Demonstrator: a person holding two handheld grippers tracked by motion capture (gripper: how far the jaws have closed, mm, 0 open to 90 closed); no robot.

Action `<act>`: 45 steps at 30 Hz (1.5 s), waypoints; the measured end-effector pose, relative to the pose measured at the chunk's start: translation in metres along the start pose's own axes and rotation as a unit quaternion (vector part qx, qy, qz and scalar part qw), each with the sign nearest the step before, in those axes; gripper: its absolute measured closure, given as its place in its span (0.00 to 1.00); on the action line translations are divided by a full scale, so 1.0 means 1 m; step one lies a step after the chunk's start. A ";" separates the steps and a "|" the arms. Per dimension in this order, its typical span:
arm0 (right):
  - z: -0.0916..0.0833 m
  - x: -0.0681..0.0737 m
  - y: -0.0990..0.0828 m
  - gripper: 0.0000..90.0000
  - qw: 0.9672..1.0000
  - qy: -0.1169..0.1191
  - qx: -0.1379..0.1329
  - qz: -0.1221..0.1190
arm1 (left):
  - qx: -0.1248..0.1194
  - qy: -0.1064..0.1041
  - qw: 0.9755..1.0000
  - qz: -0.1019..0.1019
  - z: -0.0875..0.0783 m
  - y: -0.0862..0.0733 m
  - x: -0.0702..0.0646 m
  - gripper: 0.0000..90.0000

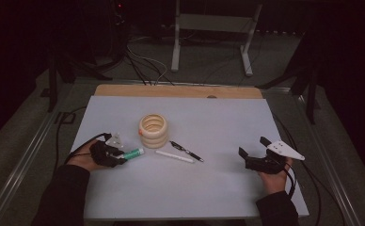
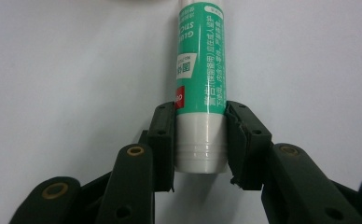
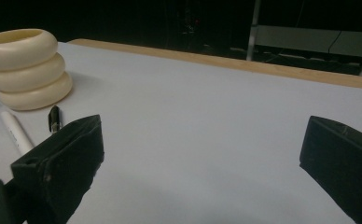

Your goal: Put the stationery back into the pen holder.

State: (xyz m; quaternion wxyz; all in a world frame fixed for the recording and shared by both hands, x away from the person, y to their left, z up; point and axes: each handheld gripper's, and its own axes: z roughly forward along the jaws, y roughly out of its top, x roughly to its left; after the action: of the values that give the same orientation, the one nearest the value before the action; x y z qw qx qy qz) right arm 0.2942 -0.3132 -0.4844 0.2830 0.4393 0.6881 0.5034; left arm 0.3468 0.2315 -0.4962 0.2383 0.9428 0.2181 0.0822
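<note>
Glue stick (image 2: 201,70): green and white tube with a white end, lying flat on the white table (image 1: 209,188) at near left, just left of the ring stack. My left gripper (image 2: 201,140) has both jaws against the white end of the tube, one on each side, so the grip is closed on it; the printed green part runs away from the jaws. In the high view this gripper (image 1: 119,157) sits low at the near left in my left hand (image 1: 84,160), with the glue stick (image 1: 133,153) jutting out to the right of it.

Right gripper (image 1: 253,147): held in my right hand (image 1: 274,179) at near right, well apart from everything else on the table. Its jaws stand wide apart with nothing between them, only bare table showing in the gap.

Ring stack (image 1: 152,130): three cream rings piled upright near the middle of the table, a small orange spot at its left side. In the right gripper view the ring stack (image 3: 27,67) stands at far left.

White pen (image 1: 174,157): lying flat, just near of the stack, pointing left to right.

Black pen (image 1: 186,151): lying flat beside the white pen, slightly farther and to the right, close to it.

Table edge: a wooden strip (image 1: 178,91) runs along the far side.
</note>
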 end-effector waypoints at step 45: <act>-0.001 0.000 0.000 0.00 1.000 -0.003 -0.003 0.004 | -0.097 0.043 0.989 -0.102 -0.039 0.002 0.017 0.74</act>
State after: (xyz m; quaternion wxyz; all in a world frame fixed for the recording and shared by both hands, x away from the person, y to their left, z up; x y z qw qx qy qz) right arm 0.2937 -0.3140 -0.4841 0.2842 0.4425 0.6840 0.5055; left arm 0.3523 0.2539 -0.4607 0.3260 0.8838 0.3140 0.1187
